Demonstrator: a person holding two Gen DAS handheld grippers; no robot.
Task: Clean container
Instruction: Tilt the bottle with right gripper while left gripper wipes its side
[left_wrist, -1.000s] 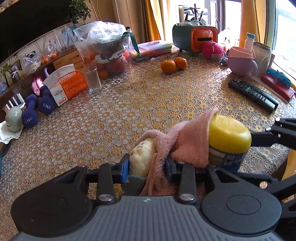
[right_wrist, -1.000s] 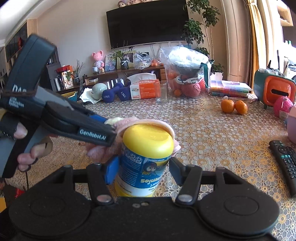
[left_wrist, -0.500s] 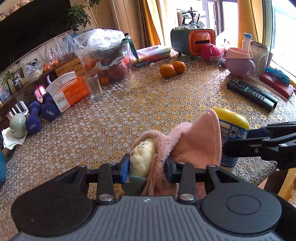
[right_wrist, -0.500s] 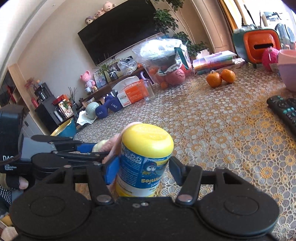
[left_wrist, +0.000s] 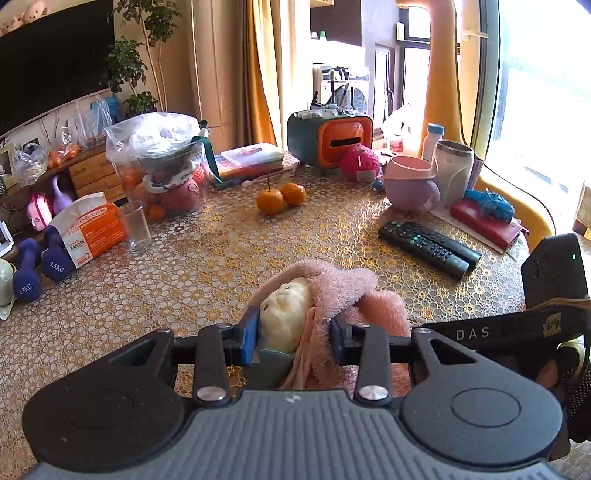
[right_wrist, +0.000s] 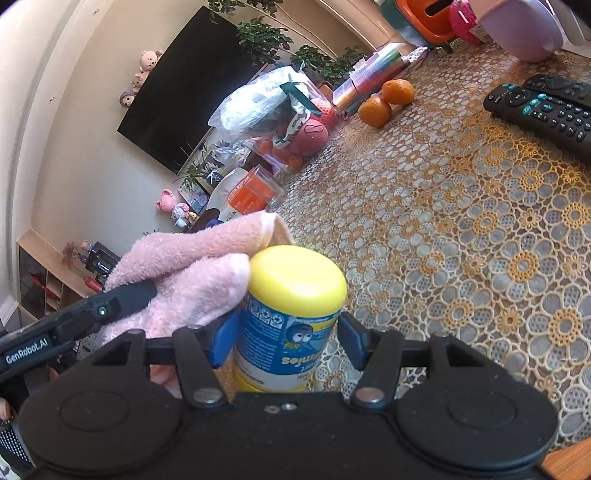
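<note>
My right gripper (right_wrist: 284, 341) is shut on a container (right_wrist: 286, 325), a yellow-lidded bottle with a blue and white label, tilted above the table. My left gripper (left_wrist: 291, 334) is shut on a pink cloth (left_wrist: 332, 291) wrapped around a pale sponge (left_wrist: 284, 314). In the right wrist view the pink cloth (right_wrist: 192, 269) presses against the left side of the container's lid, with the left gripper's finger (right_wrist: 122, 299) under it. The container itself is hidden in the left wrist view, where the right gripper's body (left_wrist: 517, 328) crosses at the right.
On the lace tablecloth (left_wrist: 229, 258) lie two remote controls (left_wrist: 428, 247), two oranges (left_wrist: 280, 197), a glass (left_wrist: 136, 229), a bagged fruit bowl (left_wrist: 162, 162), an orange tissue box (left_wrist: 92, 229), a purple pot (left_wrist: 410, 184) and a metal cup (left_wrist: 452, 170). Dumbbells (left_wrist: 40, 266) sit at the left edge.
The right gripper has tilted the container further to the left. The cloth has slid off the top of the lid to its left side, and the container has left the left wrist view.
</note>
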